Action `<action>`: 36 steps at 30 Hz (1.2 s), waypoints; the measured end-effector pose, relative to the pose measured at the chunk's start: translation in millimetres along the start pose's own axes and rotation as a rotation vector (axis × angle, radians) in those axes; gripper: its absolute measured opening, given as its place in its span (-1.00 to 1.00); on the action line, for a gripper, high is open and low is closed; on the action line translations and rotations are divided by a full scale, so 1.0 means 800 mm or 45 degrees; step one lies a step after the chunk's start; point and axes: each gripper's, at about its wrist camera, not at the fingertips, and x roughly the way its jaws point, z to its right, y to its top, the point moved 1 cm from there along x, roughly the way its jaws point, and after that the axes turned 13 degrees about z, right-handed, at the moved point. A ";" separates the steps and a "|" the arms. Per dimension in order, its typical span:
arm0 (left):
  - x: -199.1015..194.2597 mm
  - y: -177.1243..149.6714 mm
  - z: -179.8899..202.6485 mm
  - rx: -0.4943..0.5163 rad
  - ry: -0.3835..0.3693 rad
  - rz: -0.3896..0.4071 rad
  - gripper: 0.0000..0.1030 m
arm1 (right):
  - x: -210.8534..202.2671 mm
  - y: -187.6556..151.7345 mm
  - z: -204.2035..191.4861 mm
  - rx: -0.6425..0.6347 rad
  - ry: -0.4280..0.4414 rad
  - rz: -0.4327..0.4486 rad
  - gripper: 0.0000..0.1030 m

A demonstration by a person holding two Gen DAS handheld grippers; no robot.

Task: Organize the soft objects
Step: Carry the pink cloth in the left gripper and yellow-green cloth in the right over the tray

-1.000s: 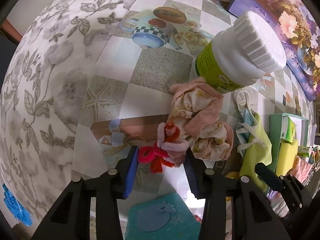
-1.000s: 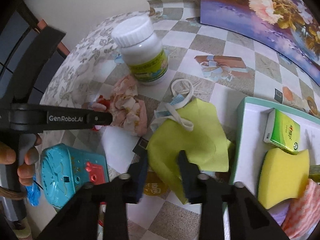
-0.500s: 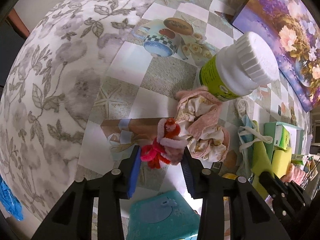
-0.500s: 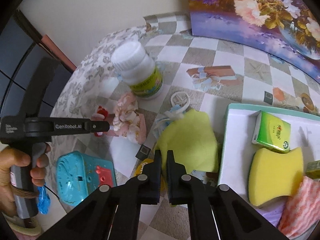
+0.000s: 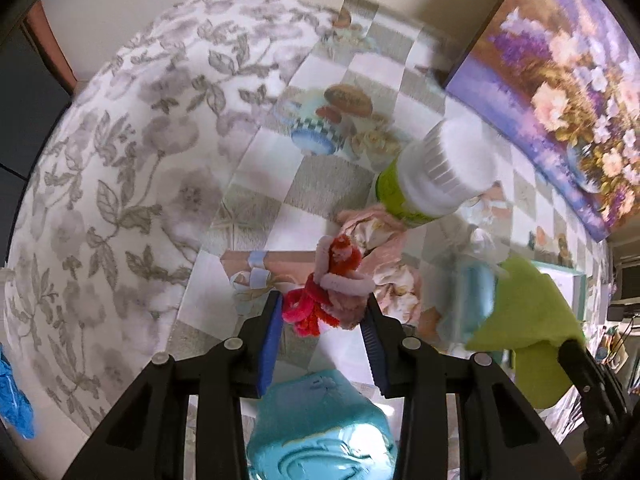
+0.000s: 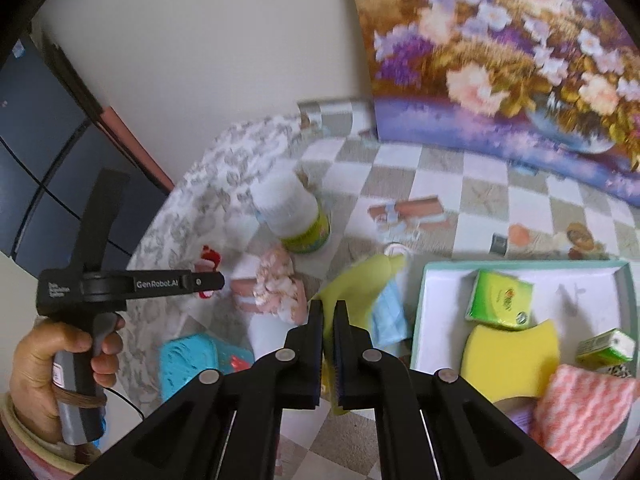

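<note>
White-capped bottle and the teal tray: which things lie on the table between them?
In the right wrist view, a yellow-green cloth gripped by the right gripper and a blue face mask lie between the bottle and tray.

The tablecloth [image 5: 312,184] is checked grey and white, its edge printed with grey flowers. The bottle [image 6: 298,220] is white-capped with a green label; the sponge [image 6: 508,360] yellow; the cloth [image 6: 360,284] lime green.
</note>
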 end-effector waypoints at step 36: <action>-0.063 -0.082 0.270 0.333 -0.214 0.232 -0.23 | -0.208 0.040 0.165 0.229 -0.303 0.420 -0.91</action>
